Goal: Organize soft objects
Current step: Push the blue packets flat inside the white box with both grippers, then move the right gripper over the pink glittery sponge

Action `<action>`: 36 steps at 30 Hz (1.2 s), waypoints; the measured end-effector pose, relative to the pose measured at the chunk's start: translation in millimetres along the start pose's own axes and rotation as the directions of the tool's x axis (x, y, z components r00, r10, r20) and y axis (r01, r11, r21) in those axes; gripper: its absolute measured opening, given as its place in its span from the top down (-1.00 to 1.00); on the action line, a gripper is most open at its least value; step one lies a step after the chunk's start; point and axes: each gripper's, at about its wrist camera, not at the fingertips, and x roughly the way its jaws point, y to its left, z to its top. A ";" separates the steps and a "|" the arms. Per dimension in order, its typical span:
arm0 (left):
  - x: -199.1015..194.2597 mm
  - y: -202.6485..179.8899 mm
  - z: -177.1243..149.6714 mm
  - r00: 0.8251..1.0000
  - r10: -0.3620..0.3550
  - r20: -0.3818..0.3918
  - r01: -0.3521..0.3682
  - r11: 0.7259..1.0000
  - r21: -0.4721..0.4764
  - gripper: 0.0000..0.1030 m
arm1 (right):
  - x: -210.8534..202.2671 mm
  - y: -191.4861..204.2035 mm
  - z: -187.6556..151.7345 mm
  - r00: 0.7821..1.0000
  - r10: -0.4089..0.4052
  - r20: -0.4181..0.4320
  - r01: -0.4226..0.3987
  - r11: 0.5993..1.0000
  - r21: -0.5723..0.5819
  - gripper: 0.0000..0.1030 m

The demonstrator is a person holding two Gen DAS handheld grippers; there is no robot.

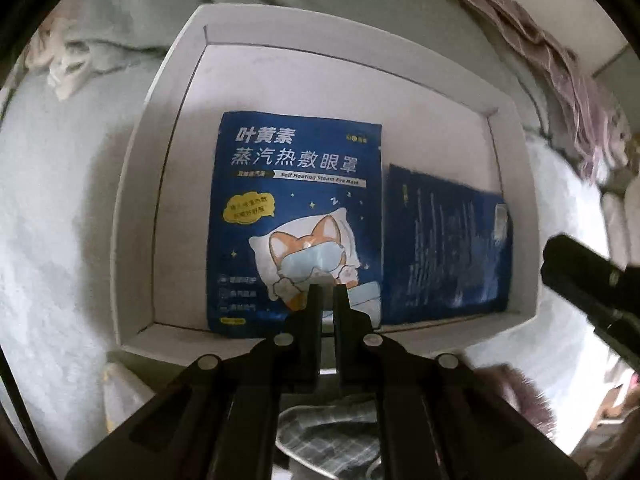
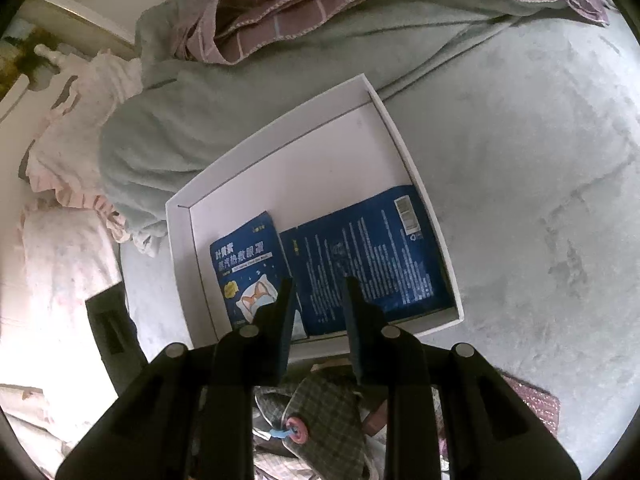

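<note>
Item: one white shallow box [image 1: 136, 200], open-topped, lay on a pale green bedcover [image 2: 540, 168]; it filled the middle of the left wrist view and sat centre, tilted, in the right wrist view.

Contents, counted: two dark blue eye-mask sachets, flat on the box floor, side by side with edges touching or nearly so. One front-up sachet [image 1: 296, 216] showed a cartoon dog on a pillow. One back-up sachet [image 1: 448, 248] showed small print and a barcode, and lay against the box's right wall.

Claws, two. The left gripper [image 1: 327, 294] had its fingers pressed almost together over the lower edge of the front-up sachet; whether they pinched it could not be told. The right gripper [image 2: 318, 286] stood part closed above the seam between the sachets, nothing visibly between its fingers.

Also: one purple checked blanket [image 2: 280, 8] at the upper frame; one grey plaid cloth item [image 2: 324, 412] at the bottom, below the fingers.
</note>
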 end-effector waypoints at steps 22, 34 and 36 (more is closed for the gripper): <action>0.9 19.6 31.3 0.988 0.114 0.102 -0.115 0.993 0.000 0.93 | 22.4 3.0 -2.5 0.993 -0.077 -0.092 0.073 0.996 -0.044 0.49; 0.6 18.6 36.8 0.956 0.258 0.139 -0.268 0.962 0.055 0.93 | 29.0 5.6 -4.6 0.990 -0.086 -0.111 0.080 0.995 -0.064 0.49; -2.2 23.4 35.6 0.960 0.245 0.134 -0.252 0.967 0.039 0.93 | 28.7 5.2 -4.7 0.990 -0.085 -0.111 0.079 0.995 -0.061 0.49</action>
